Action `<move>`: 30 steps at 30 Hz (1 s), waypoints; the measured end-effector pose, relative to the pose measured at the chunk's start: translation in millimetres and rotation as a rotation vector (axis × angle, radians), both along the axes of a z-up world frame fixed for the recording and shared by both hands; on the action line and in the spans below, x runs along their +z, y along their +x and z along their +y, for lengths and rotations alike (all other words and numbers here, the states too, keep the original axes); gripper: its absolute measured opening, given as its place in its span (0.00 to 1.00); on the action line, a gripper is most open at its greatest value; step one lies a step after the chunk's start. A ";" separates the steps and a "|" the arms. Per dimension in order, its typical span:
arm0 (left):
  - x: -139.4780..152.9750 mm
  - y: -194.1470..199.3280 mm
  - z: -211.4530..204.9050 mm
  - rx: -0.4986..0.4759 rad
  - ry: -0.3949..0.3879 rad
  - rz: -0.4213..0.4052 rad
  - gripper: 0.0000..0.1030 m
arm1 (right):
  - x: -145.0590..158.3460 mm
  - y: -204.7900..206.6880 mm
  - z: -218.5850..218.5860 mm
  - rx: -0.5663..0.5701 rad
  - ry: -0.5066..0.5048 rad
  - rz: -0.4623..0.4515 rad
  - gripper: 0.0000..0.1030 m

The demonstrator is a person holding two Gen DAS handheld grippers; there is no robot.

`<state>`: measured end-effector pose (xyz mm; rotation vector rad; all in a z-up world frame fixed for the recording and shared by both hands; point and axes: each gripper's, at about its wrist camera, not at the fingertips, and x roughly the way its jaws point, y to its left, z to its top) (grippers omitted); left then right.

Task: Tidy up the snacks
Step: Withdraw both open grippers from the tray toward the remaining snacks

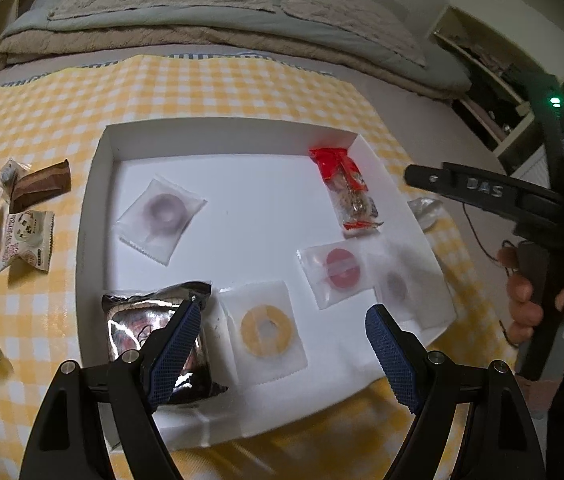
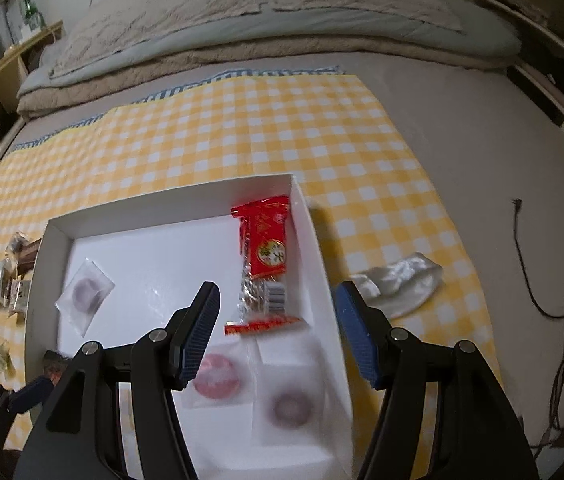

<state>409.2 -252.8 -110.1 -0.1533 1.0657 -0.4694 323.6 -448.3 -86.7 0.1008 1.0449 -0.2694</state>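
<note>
Six snacks lie in my white box (image 1: 94,184): ring sweets, a red packet (image 1: 345,188), a foil pack (image 1: 154,320). Still out on the checked cloth (image 1: 202,88): a cluster (image 1: 14,216) left, one clear wrapper (image 2: 397,280) right. My left gripper (image 1: 282,344) and right gripper (image 2: 278,332) hang spread, empty.

I see the white tray (image 1: 94,200) on the yellow check cloth, mid-frame. In it lie a red-topped snack packet (image 1: 347,188) at upper right, a purple ring sachet (image 1: 160,218) at left, a yellow ring sachet (image 1: 266,330) at lower centre, a red ring sachet (image 1: 337,270) right of it, and a silver foil packet (image 1: 154,328) at lower left. More wrapped snacks (image 1: 22,216) sit far left, outside the tray.
</note>
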 end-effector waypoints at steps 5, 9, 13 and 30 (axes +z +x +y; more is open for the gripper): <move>9.5 -9.1 4.3 -0.005 0.003 -0.014 0.84 | 14.6 -23.8 0.3 -0.006 0.004 -0.055 0.73; 17.4 -19.1 8.4 -0.025 0.023 -0.057 0.94 | 26.0 -43.7 2.6 0.003 -0.004 -0.101 0.77; 27.2 -30.6 17.0 -0.051 0.054 -0.103 0.98 | 30.7 -60.2 3.7 -0.005 -0.019 -0.118 0.84; 75.0 -57.0 61.3 -0.038 0.067 -0.224 1.00 | 66.9 -118.3 41.2 -0.030 -0.064 -0.220 1.00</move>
